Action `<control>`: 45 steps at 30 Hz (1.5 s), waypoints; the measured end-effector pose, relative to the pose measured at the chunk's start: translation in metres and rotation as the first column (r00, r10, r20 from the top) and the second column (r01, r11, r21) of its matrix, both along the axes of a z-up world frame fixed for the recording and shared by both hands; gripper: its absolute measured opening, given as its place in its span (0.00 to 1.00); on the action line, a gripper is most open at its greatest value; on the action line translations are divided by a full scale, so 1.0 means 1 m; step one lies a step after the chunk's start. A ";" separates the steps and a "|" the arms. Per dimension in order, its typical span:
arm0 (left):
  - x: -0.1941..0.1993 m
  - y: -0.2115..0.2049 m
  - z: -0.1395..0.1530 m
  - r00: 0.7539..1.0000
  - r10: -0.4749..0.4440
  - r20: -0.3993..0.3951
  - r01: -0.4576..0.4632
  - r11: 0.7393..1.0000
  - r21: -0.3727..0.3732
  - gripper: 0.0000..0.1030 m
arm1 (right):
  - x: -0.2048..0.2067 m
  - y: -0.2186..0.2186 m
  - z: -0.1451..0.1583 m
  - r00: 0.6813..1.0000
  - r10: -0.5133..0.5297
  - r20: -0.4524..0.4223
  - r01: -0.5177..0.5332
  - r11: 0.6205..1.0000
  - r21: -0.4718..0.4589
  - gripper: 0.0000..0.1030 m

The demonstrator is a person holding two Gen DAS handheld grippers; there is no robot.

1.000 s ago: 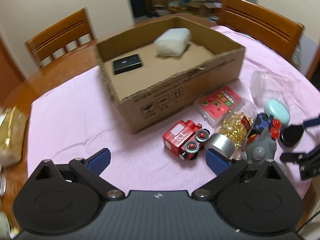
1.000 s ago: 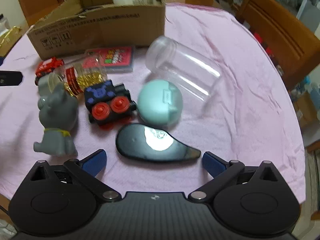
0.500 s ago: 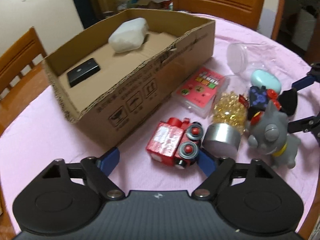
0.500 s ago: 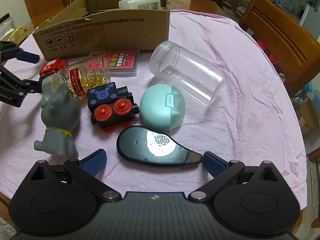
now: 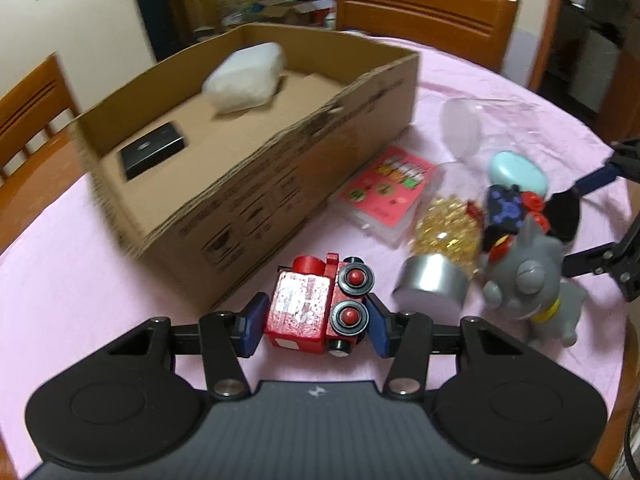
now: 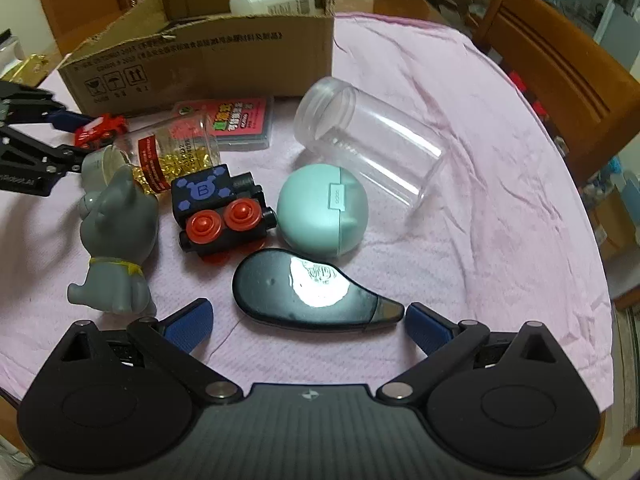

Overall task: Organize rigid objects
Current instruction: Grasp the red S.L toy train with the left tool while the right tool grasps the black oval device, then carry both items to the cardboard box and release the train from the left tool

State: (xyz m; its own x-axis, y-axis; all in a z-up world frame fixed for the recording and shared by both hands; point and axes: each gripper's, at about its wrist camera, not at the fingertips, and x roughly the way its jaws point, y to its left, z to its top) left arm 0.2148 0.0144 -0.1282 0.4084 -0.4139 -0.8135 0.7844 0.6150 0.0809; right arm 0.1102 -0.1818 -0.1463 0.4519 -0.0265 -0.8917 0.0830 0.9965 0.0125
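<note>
**Two things in the box, eight still waiting outside**

The pink-covered surface (image 6: 480, 160) is carrying everything, and the cardboard box (image 5: 280, 184) is standing at its far side. Inside the box a white packet (image 5: 244, 76) and a small black case (image 5: 154, 154) are already lying, so I judge that a small part of the sorting is done.

Most of the work is still remaining. Outside the box, going from big to small, these are waiting: the clear plastic jar (image 6: 372, 148) lying on its side, the jar of golden capsules (image 6: 176, 156) also on its side, the grey animal figure (image 6: 116, 248) standing upright, the mint round case (image 6: 320, 216), the dark teardrop-shaped gadget (image 6: 308, 292), the pink card box (image 5: 386, 192), the black toy train (image 6: 220, 212) and the red toy train (image 5: 316, 308).

The left claw (image 5: 316, 324) is closing its blue pads on the two sides of the red toy train, which is sitting on the cloth just in front of the box wall; this seems to be the next thing going in.

The right claw (image 6: 308, 320) is standing wide open, gripping nothing, with the teardrop gadget lying between its fingers.
</note>
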 end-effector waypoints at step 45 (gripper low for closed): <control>-0.002 0.014 0.019 0.989 0.083 -0.125 -0.077 0.996 0.049 0.47 | 0.007 -0.003 0.023 0.998 0.059 0.025 -0.060 0.998 0.008 0.90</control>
